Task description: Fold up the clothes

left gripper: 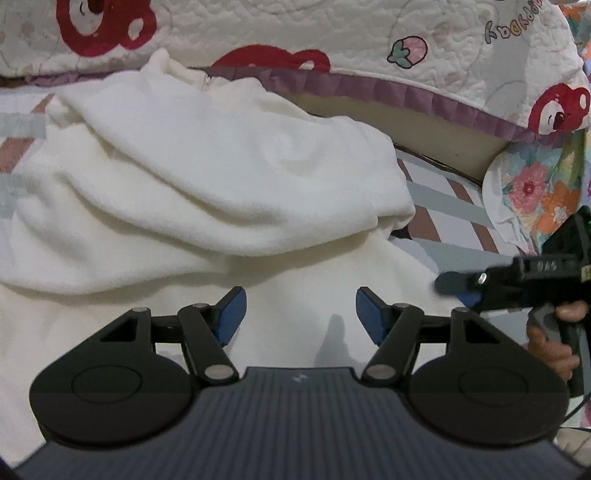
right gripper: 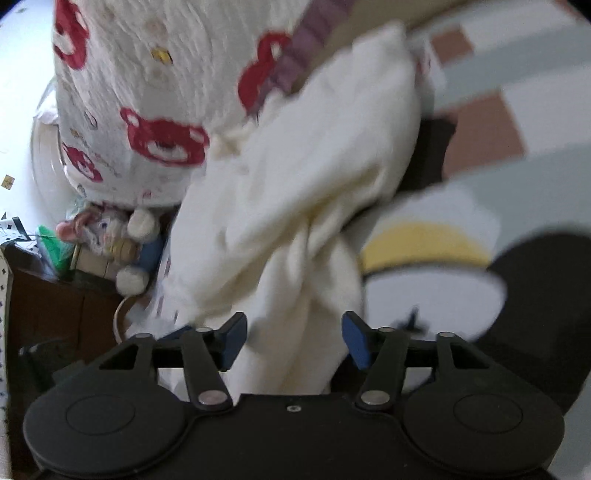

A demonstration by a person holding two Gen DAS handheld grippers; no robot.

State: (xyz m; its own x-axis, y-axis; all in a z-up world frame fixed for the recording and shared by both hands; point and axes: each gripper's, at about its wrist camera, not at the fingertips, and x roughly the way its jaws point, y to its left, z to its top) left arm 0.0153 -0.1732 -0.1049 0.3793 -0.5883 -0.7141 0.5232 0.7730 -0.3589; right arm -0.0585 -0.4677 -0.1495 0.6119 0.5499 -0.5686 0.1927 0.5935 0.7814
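Note:
A cream fleece garment lies crumpled on the bed, its zip collar toward the far side and a thick fold across its middle. My left gripper hovers open over the garment's near flat part, and nothing sits between its blue pads. At the garment's right edge the right gripper comes in from the side, held by a hand. In the right wrist view a bunched strip of the same garment runs between the blue pads of my right gripper. The jaws stand wide and the cloth hangs loosely between them.
A quilt with red bears is piled along the far side. A floral cloth lies to the right on the striped sheet. A plush toy sits on a wooden bedside stand. A white and yellow printed cloth lies nearby.

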